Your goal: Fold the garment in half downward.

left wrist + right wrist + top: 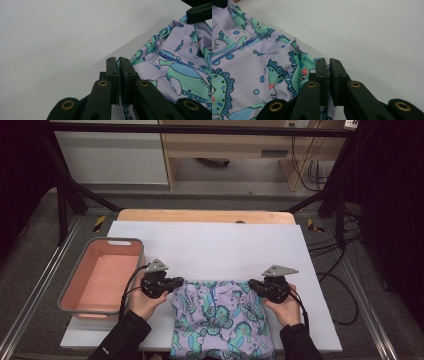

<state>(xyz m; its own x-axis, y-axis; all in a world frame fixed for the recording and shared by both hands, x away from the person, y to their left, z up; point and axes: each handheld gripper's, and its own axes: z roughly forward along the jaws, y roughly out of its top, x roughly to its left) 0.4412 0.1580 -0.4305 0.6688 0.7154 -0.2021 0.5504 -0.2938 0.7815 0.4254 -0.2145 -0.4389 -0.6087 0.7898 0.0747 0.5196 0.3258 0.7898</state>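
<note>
A lilac garment (220,317) printed with green and blue cartoon creatures lies at the table's near edge and hangs over it. My left gripper (179,283) is shut on the garment's upper left corner; in the left gripper view a thin edge of the garment (175,75) is pinched between the closed jaws of that gripper (118,60). My right gripper (254,285) is shut on the upper right corner. In the right gripper view the garment (257,65) spreads to the left of the right gripper (328,61), whose jaws clamp its edge.
A white sheet (210,245) covers the wooden table. A grey-rimmed pink bin (102,275) stands at the left, close to my left hand. Black frame legs and loose cables (330,245) run along the floor at the right.
</note>
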